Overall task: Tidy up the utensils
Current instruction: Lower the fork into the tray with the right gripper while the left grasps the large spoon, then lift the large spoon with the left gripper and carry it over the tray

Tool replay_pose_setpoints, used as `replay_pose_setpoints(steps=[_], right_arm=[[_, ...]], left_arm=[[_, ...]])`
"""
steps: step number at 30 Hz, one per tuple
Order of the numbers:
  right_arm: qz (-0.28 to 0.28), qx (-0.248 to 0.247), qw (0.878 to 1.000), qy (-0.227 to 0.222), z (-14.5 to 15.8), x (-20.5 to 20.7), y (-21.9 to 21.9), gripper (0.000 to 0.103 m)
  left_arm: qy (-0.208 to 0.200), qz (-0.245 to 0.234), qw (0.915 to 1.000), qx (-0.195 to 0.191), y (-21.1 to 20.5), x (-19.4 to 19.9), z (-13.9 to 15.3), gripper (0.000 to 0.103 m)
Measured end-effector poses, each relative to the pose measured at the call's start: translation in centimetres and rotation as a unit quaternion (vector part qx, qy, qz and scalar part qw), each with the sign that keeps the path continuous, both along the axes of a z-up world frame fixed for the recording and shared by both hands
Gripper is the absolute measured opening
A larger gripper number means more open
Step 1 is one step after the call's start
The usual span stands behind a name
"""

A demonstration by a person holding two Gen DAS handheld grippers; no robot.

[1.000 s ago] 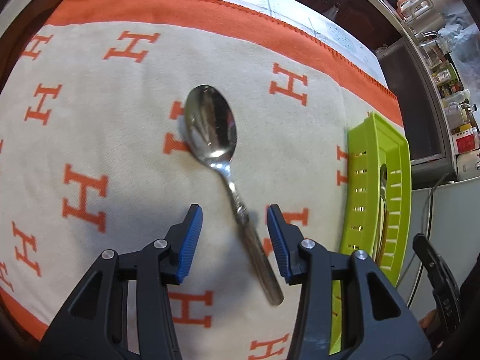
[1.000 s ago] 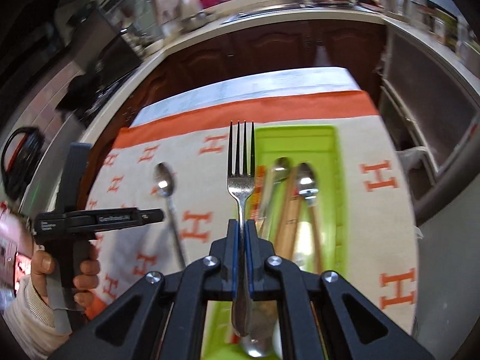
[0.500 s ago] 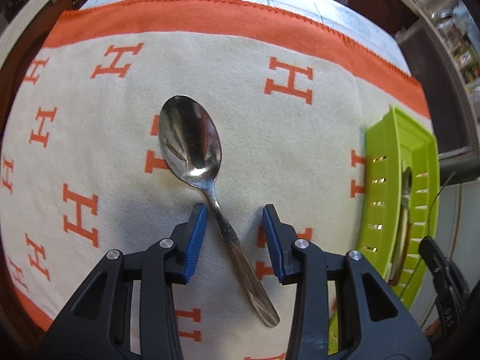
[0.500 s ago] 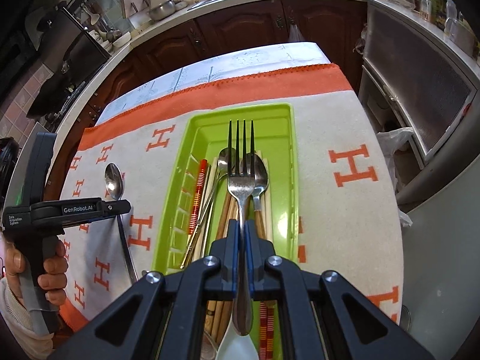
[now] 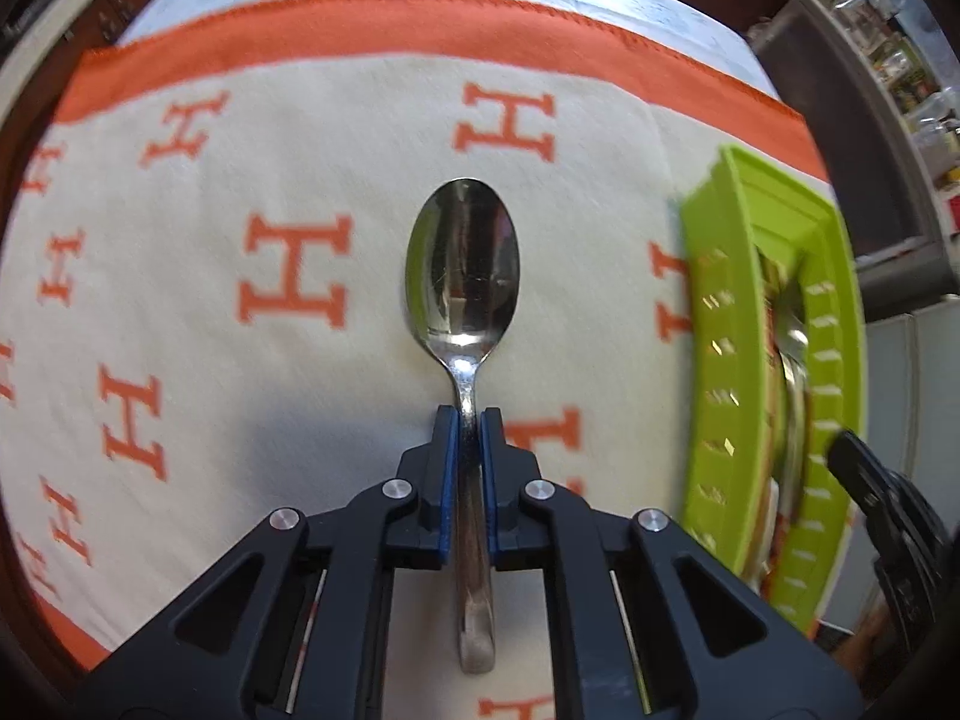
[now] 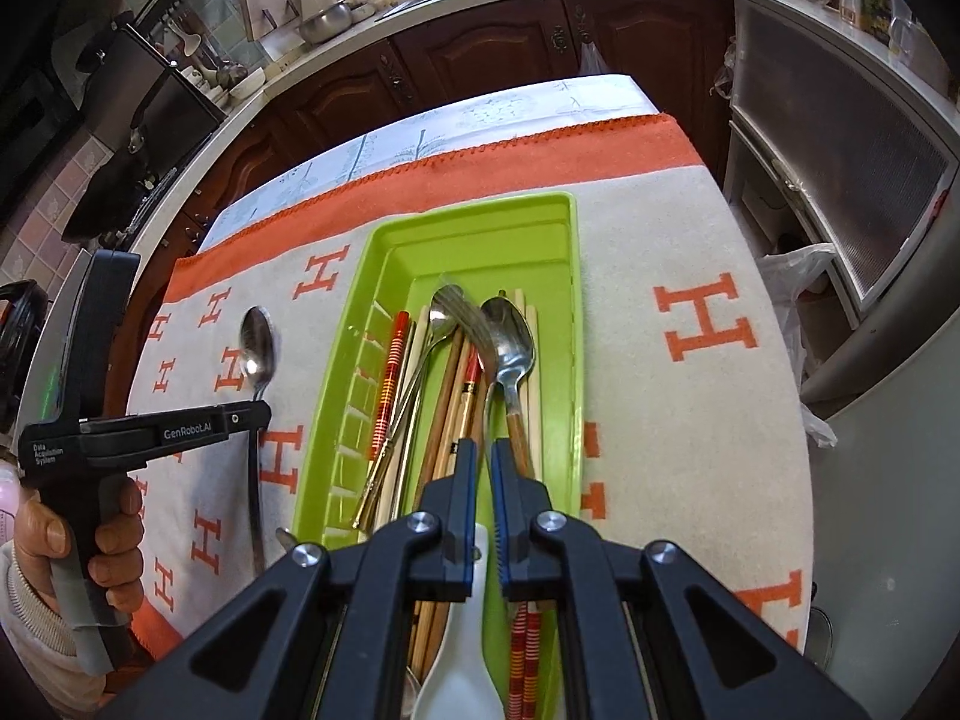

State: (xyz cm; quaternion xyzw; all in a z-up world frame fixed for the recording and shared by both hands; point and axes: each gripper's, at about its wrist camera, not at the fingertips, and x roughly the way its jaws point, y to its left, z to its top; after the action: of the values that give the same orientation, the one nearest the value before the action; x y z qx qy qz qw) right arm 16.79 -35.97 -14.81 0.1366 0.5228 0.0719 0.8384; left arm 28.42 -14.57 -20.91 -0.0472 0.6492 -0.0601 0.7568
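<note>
Setting: kitchen cabinets (image 6: 480, 60) of dark wood are curving behind the bench (image 6: 480, 114), which is carrying a cream cloth (image 5: 300, 420) with an orange border and orange H marks.
Left tool: the left tool (image 5: 469, 420) is gripping the spoon (image 5: 462, 282) by its neck, blue pads pressed against the stem on both sides, handle running back between the fingers.
Spoon: its bowl is pointing away from the camera, facing up, over the cloth; whether it is touching the cloth or lifted I cannot tell. In the right wrist view the spoon (image 6: 257, 348) is sitting left of the tray, well clear of it, with the left tool (image 6: 258, 414) closed over its stem.
Tray: the green tray (image 6: 558, 222) is lying on the cloth to the right of the spoon, slotted wall (image 5: 720, 360) facing it.
Tray contents: a fork (image 6: 465, 315), a second spoon (image 6: 510, 342), wooden chopsticks (image 6: 447, 414), a red striped stick (image 6: 390, 384) and a white ladle-like handle (image 6: 462, 660) are lying lengthwise inside.
Right tool: the right tool (image 6: 483, 456) is hanging over the near end of the tray with a narrow gap between its pads, nothing between them.
Hand: the person's left hand (image 6: 72, 546) is wrapping the left tool's handle.
</note>
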Motion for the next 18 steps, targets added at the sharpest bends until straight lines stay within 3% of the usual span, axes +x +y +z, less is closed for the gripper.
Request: replay_pose_setpoints(steps=[9, 14, 18], right_arm=[[0.02, 0.007, 1.0, -0.007, 0.4, -1.1, 1.0, 0.005], [0.026, 0.005, 1.0, -0.014, 1.1, -1.6, 1.5, 0.005], [0.026, 0.005, 1.0, -0.017, 1.3, -1.8, 1.7, 0.005]], left_arm=[[0.027, -0.051, 0.9982, -0.016, 0.3, -4.2, -0.4, 0.007], [0.051, -0.069, 0.9958, -0.033, -0.2, -6.1, -0.6, 0.033], [0.041, -0.086, 0.9946, -0.041, 0.5, -8.3, -0.6, 0.034]])
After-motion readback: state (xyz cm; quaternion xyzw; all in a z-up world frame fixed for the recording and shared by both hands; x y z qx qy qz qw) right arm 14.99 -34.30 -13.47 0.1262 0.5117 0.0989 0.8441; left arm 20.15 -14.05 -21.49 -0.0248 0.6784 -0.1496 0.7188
